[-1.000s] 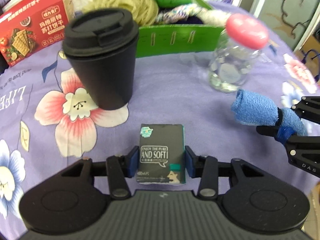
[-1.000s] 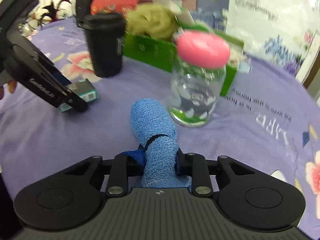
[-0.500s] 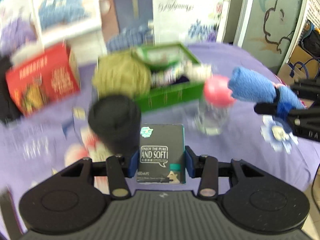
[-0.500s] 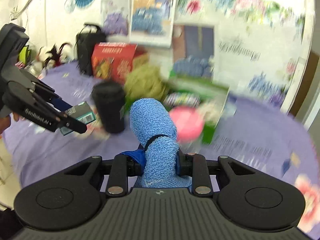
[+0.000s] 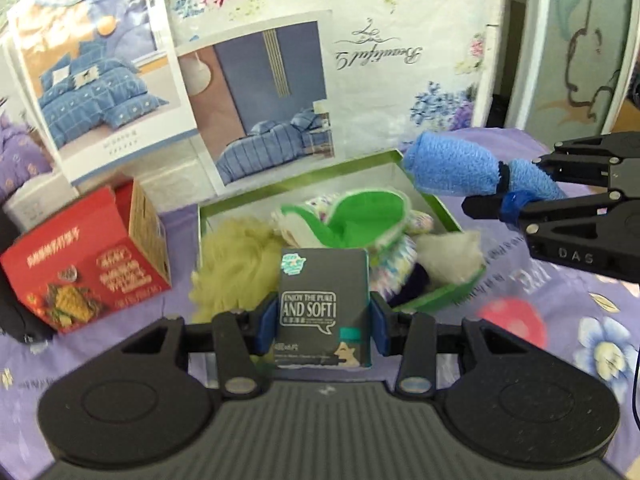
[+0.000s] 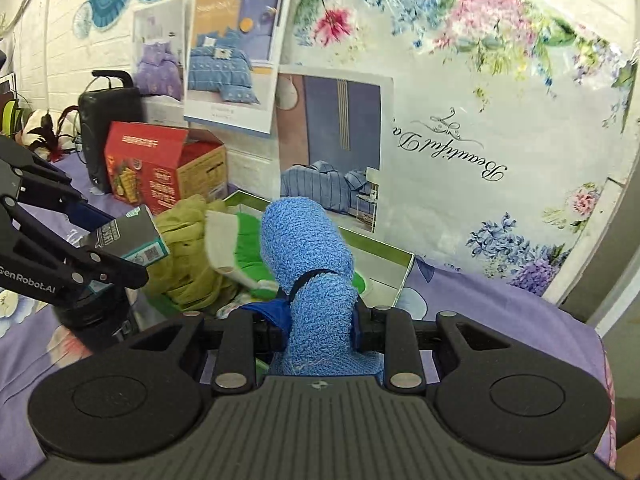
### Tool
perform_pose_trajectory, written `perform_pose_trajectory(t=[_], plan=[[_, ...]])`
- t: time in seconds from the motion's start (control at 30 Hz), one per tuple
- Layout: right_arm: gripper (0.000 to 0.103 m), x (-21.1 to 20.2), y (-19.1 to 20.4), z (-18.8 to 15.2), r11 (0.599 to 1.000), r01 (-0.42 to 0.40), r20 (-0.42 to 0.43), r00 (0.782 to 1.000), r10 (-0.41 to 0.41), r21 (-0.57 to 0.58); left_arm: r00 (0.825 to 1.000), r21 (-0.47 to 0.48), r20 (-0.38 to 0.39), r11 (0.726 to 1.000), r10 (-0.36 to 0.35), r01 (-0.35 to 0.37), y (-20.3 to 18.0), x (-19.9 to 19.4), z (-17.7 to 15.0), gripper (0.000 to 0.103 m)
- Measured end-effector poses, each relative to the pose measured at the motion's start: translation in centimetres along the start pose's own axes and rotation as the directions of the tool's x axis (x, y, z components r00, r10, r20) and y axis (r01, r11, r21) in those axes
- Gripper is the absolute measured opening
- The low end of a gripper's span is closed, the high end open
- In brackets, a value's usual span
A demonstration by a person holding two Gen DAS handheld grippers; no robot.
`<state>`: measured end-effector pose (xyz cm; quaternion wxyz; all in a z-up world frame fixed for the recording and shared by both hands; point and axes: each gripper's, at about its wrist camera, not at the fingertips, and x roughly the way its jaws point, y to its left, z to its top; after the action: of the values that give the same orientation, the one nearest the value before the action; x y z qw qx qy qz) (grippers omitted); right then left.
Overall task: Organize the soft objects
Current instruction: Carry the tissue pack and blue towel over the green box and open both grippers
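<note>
Behind the purple floral tablecloth (image 5: 560,300) stands a wall hung with bedding posters (image 6: 232,52). Compared with one second ago, I see both grippers raised off the cloth and brought up to the green box (image 5: 436,204); the black cup (image 6: 92,316) that stood directly ahead of the left camera now shows only in the right view, below the left tool. My left gripper (image 5: 324,320) is clamped on the dark tissue pack (image 5: 324,308), which stands upright, printed face toward the camera, long axis vertical, in front of the box. My right gripper (image 6: 320,324) is clamped on the blue rolled towel (image 6: 308,256), bound by a dark band; its long axis runs forward along the fingers, its free end over the box's far right corner. The box holds olive yarn (image 5: 236,256), a green-lined slipper (image 5: 360,220) and white fluff (image 5: 452,256). A red carton (image 5: 88,272) stands left of it, and a pink-lidded jar (image 5: 512,320) sits blurred at the right.
</note>
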<state>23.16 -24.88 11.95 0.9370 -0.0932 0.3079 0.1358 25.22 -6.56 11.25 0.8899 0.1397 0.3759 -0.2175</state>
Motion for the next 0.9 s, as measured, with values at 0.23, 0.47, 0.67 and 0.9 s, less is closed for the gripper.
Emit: perform_pose_trajectory(t=[0.23, 0.47, 0.67, 0.9], plan=[[0.010, 6.3, -2.5, 1.9, 0.999, -0.028, -0.043, 0.999, 0.029, 0.024, 0.999, -0.031, -0.044, 0.999, 0.028, -0.029, 1.8, 5.8, 5.3, 0.045], [0.016, 10.7, -2.8, 2.6, 0.995, -0.093, -0.071, 0.993, 0.096, 0.047, 0.996, -0.067, -0.074, 0.996, 0.051, -0.056, 3.4, 9.7, 7.5, 0.082], [0.020, 11.1, -3.1, 2.7, 0.992, -0.086, -0.038, 0.995, 0.090, 0.092, 0.995, -0.082, -0.042, 0.992, 0.091, -0.094, 3.9, 9.1, 7.3, 0.086], [0.024, 9.5, -3.2, 3.7, 0.983, -0.101, 0.018, 0.995, 0.099, 0.155, 0.995, -0.101, -0.004, 0.990, 0.096, -0.096, 4.4, 6.1, 6.7, 0.086]])
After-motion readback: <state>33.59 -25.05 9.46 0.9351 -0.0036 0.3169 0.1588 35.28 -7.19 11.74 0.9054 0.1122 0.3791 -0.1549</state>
